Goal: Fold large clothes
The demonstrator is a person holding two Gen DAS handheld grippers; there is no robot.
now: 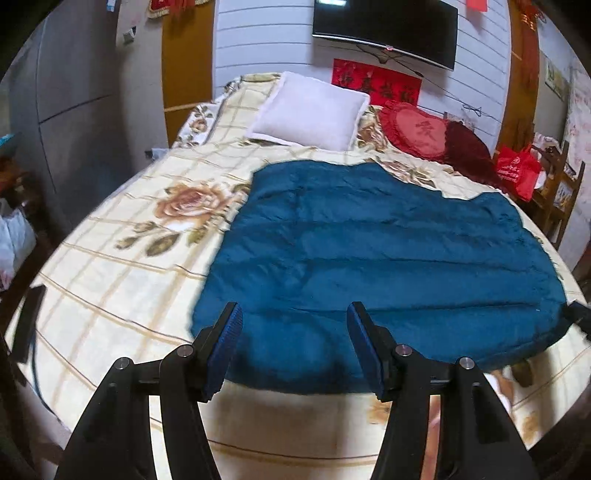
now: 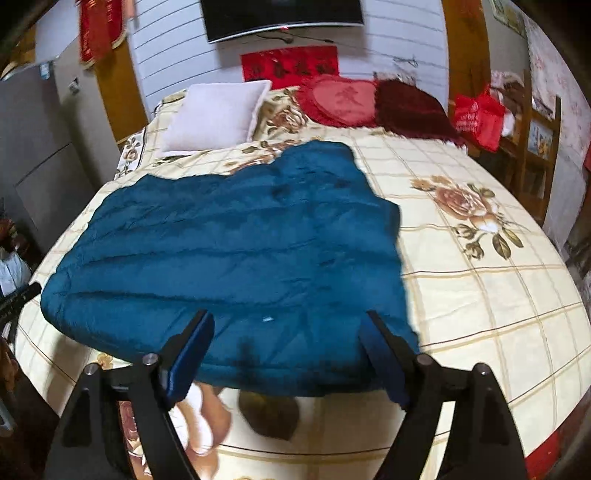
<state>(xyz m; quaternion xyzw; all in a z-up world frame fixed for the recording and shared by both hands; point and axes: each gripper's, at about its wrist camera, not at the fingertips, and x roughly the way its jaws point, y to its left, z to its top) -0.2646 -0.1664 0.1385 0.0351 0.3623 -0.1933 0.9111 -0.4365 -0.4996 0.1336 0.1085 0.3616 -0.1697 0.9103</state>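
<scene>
A large teal quilted garment (image 1: 369,251) lies spread flat on the bed (image 1: 122,280), with its near edge close to the bed's front. In the left wrist view my left gripper (image 1: 295,314) hovers over the garment's near left part. Its blue pads (image 1: 225,350) stand apart with nothing pinched between them. The right wrist view shows the same garment (image 2: 236,251), with my right gripper (image 2: 288,319) open wide above its near right edge. The right gripper's pads (image 2: 188,354) are clear of the cloth.
The cream bedspread (image 2: 480,295) has a grid and rose print. A white pillow (image 1: 310,110), a red heart cushion (image 1: 417,129) and a dark red cushion (image 1: 469,147) lie at the head. A red bag (image 1: 517,170) sits on wooden furniture to the right, and a TV (image 1: 384,29) hangs on the wall.
</scene>
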